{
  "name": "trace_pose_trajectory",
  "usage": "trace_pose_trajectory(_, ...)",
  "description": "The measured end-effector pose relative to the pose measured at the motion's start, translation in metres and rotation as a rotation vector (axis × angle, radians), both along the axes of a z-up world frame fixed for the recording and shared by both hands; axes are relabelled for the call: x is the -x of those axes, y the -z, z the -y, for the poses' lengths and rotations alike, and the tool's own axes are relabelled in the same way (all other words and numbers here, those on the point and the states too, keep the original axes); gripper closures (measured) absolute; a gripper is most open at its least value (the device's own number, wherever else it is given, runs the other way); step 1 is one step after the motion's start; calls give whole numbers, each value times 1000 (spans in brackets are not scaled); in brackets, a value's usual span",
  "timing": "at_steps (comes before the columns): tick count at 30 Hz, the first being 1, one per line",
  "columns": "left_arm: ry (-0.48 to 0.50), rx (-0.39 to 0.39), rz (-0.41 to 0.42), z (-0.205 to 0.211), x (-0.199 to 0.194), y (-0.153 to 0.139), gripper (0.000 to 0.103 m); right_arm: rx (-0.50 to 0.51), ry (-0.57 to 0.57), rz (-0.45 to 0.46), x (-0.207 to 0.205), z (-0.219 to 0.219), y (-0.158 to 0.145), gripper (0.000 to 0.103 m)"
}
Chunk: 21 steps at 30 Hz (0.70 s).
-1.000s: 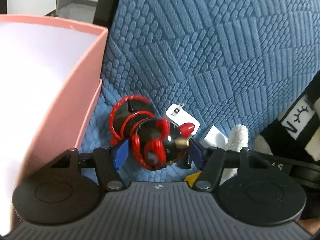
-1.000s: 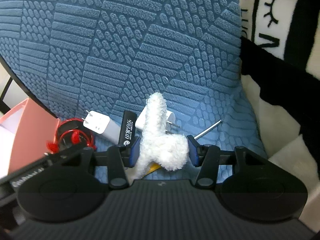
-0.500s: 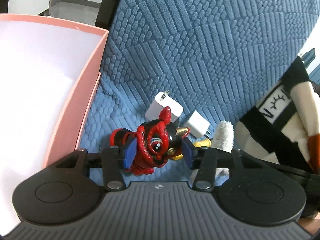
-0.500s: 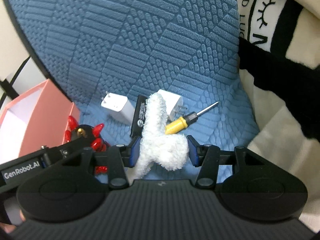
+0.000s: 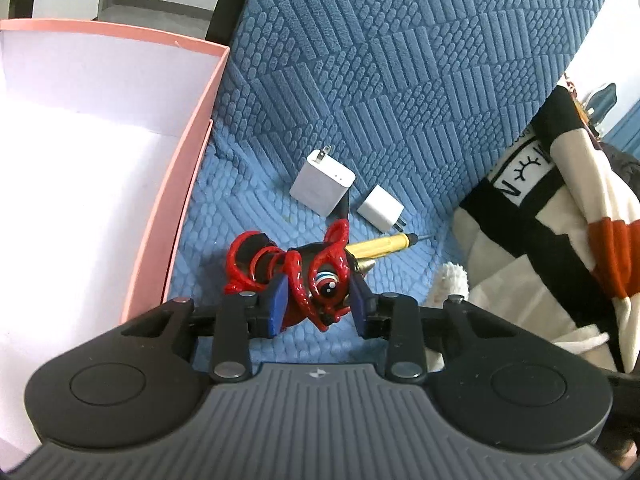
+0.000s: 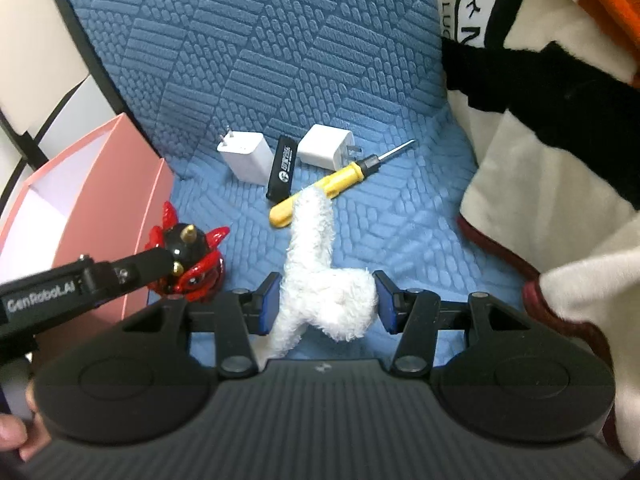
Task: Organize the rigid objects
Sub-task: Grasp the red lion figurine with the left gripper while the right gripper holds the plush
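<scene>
Left tongs clamp red figurine; right tongs clamp fluffy toy.

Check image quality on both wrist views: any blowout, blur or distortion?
Left wrist: pink box interior blown out to white, fisheye bends its rim; red and black figurine in the left tool is sharp. Right wrist: even light, no motion blur; white fluffy toy in the right tool lacks texture detail.

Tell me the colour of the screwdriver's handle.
Yellow; the screwdriver shows best in the right wrist view, lying on the blue cushion.
</scene>
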<state>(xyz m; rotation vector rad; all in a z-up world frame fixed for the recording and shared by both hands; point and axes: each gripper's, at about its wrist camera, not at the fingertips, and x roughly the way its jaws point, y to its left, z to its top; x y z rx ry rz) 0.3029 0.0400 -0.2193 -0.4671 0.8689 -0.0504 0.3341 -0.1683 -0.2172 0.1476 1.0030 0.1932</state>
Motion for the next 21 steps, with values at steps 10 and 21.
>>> trace_pose_trajectory(10,17,33,5,-3,17,-4,94,8,6,-21,38,4,4,51)
trace_pose_trajectory(21,53,-81,-7,8,10,0,82,47,17,-81,28,-1,34,49)
